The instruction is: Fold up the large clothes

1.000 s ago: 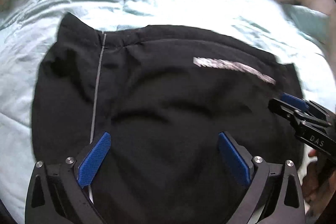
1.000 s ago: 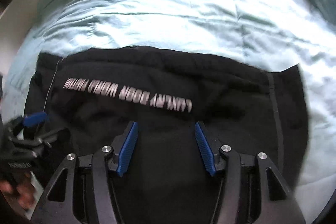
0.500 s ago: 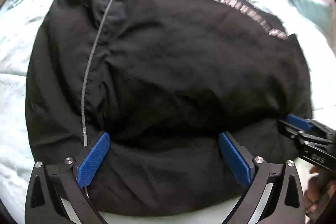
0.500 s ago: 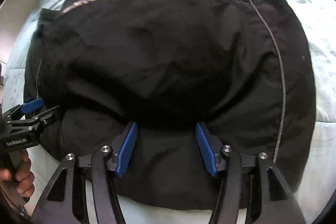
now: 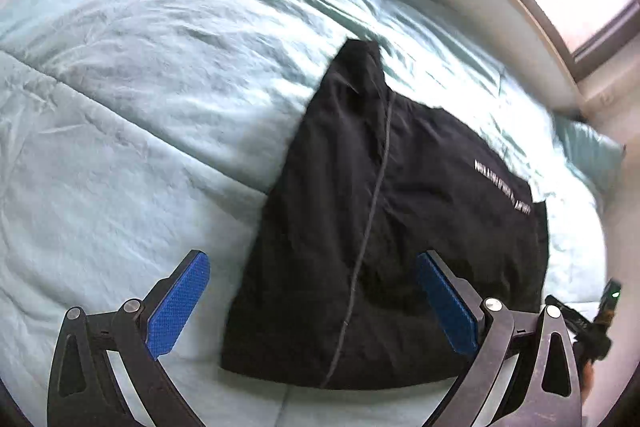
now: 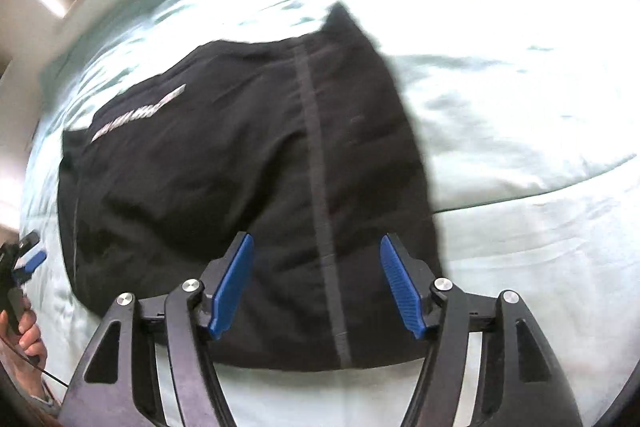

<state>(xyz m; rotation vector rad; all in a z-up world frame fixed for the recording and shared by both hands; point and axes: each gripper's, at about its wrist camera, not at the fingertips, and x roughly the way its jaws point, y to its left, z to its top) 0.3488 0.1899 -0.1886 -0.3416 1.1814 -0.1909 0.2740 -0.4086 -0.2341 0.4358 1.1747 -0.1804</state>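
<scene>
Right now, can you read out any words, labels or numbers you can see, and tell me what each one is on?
White lettering on the black garment, a single printed line near its far edge: too blurred and small to read in either wrist view.
In the right wrist view the same line is smeared by motion: unreadable.
Left gripper and right gripper: no readable marking.
Light green bedding: no text.

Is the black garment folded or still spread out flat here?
Folded. The black garment lies as a compact, puffy bundle on the bedspread, edges tucked under; neither gripper holds it.
</scene>
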